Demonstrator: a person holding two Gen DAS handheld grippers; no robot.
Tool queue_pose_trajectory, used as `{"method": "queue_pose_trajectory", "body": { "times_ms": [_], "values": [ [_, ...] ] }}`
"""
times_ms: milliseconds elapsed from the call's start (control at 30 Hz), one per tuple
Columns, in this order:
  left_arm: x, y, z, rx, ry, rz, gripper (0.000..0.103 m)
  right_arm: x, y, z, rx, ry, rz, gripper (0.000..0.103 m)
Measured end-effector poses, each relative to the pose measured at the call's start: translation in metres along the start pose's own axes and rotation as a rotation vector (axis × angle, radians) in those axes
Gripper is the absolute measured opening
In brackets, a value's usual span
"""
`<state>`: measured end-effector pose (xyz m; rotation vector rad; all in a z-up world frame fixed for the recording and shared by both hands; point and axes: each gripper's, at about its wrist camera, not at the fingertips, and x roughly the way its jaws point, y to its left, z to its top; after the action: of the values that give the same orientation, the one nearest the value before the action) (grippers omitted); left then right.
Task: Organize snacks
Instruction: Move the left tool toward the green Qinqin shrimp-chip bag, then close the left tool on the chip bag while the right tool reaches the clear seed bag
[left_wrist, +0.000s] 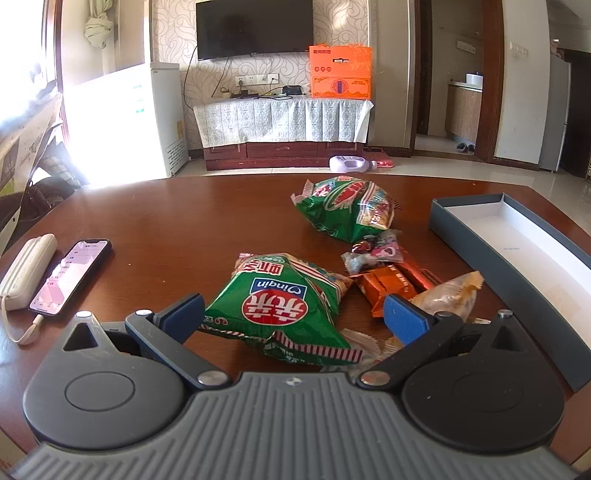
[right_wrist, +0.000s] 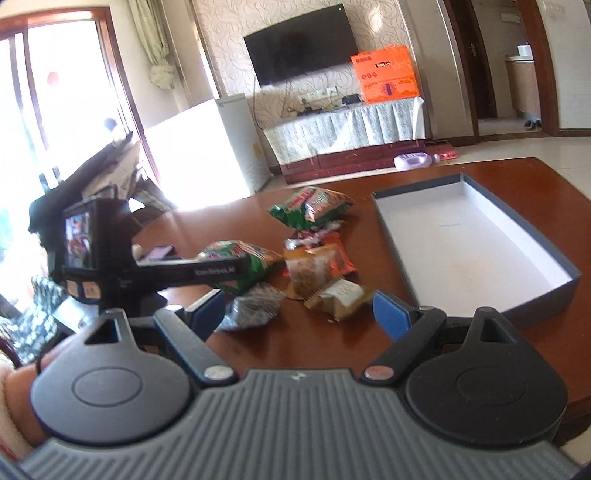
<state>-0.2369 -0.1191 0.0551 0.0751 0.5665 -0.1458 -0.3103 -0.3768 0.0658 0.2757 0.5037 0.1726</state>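
Observation:
A pile of snacks lies on the brown table (left_wrist: 155, 221). A green snack bag (left_wrist: 284, 302) lies between the open fingers of my left gripper (left_wrist: 293, 314), not squeezed. A second green bag (left_wrist: 343, 210) lies farther back. An orange packet (left_wrist: 388, 288), a small candy bag (left_wrist: 373, 253) and a yellowish pastry pack (left_wrist: 447, 299) lie to the right. My right gripper (right_wrist: 299, 314) is open and empty above the table, near a wrapped pastry (right_wrist: 340, 297), another pastry pack (right_wrist: 308, 269) and a dark packet (right_wrist: 255, 306). The left gripper (right_wrist: 192, 273) shows at the green bag (right_wrist: 243, 266).
An open grey box with a white inside (left_wrist: 517, 236) lies at the table's right, also in the right wrist view (right_wrist: 476, 247). A phone (left_wrist: 70, 277) and a white power bank (left_wrist: 26, 277) lie at the left. A TV stand (left_wrist: 280, 125) is beyond the table.

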Motion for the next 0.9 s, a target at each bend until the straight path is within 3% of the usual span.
{"method": "queue_pose_trajectory", "body": {
  "times_ms": [133,233,433,600,700,800,900],
  "values": [
    [0.016,0.008,0.001,-0.026,0.038,0.013,0.103,0.026,0.002,-0.009,0.050,0.022,0.040,0.089],
    [0.025,0.013,0.003,-0.028,0.041,0.032,0.103,0.037,0.011,-0.014,0.012,0.068,0.043,0.088],
    [0.046,0.021,0.006,-0.018,0.068,0.136,0.103,0.032,0.021,-0.017,-0.066,0.042,0.022,0.089],
    [0.049,0.025,0.002,0.023,0.062,0.212,0.103,0.018,0.036,-0.022,-0.182,-0.059,-0.022,0.089],
    [0.050,0.031,0.000,0.036,0.060,0.259,0.103,0.019,0.039,-0.023,-0.219,-0.033,-0.015,0.089],
    [0.048,0.039,0.000,0.020,0.061,0.260,0.103,0.019,0.037,-0.023,-0.218,-0.017,-0.011,0.089],
    [0.041,0.043,-0.003,0.008,0.057,0.203,0.103,0.017,0.033,-0.022,-0.202,-0.008,-0.001,0.089]
  ]
}}
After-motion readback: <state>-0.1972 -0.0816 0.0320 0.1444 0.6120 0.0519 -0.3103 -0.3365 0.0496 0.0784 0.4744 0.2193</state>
